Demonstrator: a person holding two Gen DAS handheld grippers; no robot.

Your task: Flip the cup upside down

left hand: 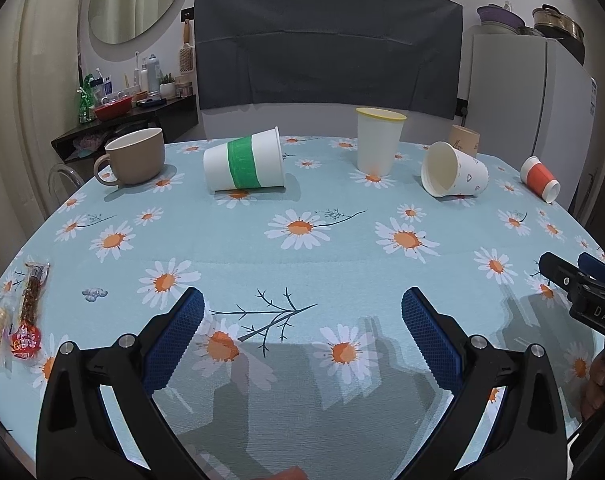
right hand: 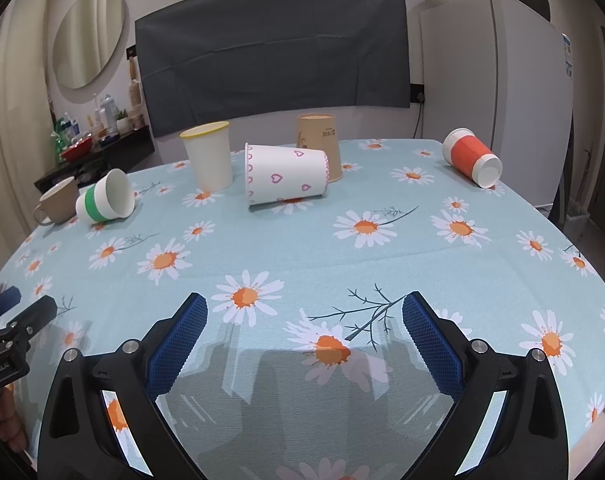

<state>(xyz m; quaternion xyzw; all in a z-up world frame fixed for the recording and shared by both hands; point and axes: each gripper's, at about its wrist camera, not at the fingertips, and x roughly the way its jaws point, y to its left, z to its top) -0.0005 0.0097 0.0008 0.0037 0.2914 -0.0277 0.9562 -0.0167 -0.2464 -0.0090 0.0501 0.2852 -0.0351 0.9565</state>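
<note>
Several cups sit at the far side of the daisy tablecloth (left hand: 302,264). A green-banded paper cup (left hand: 244,165) (right hand: 104,197) lies on its side. A heart-print paper cup (left hand: 454,176) (right hand: 286,174) lies on its side. A red-banded cup (left hand: 539,179) (right hand: 472,158) lies on its side at the right. A yellow-rimmed white cup (left hand: 378,140) (right hand: 208,156) stands upright. A brown paper cup (left hand: 464,140) (right hand: 318,140) stands mouth down. A beige mug (left hand: 136,156) (right hand: 58,202) stands upright. My left gripper (left hand: 302,336) and right gripper (right hand: 304,336) are open and empty near the front edge.
Snack packets (left hand: 26,320) lie at the table's left edge. A chair back (left hand: 62,178) stands at the far left. A fridge (right hand: 498,92) stands behind the table at the right, a cluttered shelf (left hand: 134,112) at the back left. Each gripper shows in the other's view (left hand: 582,292) (right hand: 14,328).
</note>
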